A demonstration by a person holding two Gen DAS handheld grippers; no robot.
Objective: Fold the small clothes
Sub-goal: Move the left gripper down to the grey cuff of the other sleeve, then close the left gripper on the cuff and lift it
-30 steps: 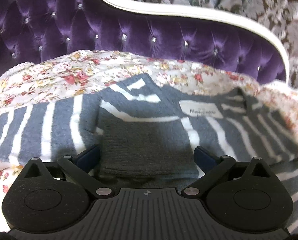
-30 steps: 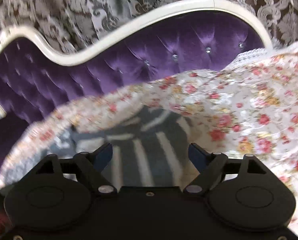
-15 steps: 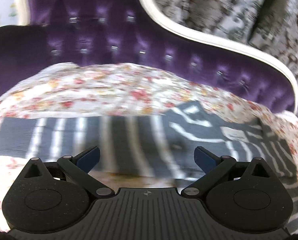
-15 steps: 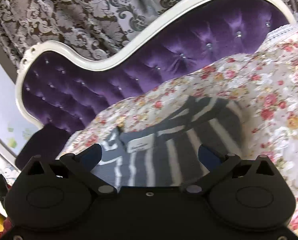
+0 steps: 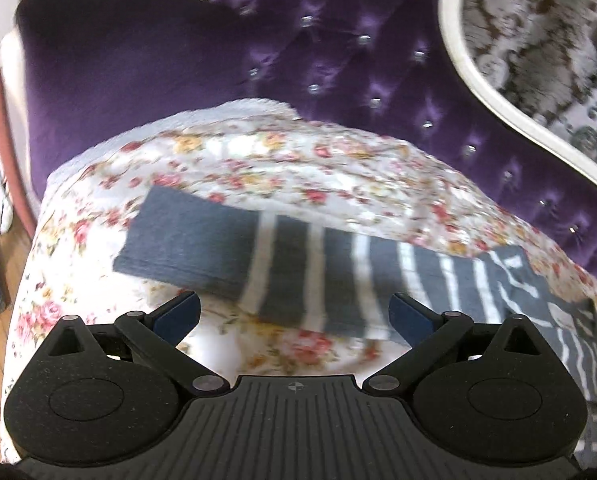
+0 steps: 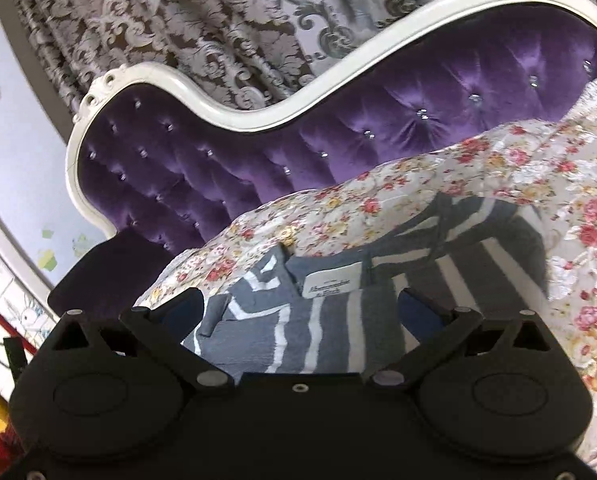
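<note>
Grey white-striped sweater (image 5: 338,272) lies flat on the floral cover (image 5: 258,168) of the purple tufted sofa (image 6: 418,112), left gripper (image 5: 294,316) and right gripper (image 6: 302,312) both above it, fingers spread wide, holding nothing.

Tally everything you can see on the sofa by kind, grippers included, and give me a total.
Striped sweater: 1
Floral cover: 1
Grippers: 2, left and right, both open and holding nothing
Total: 4
</note>
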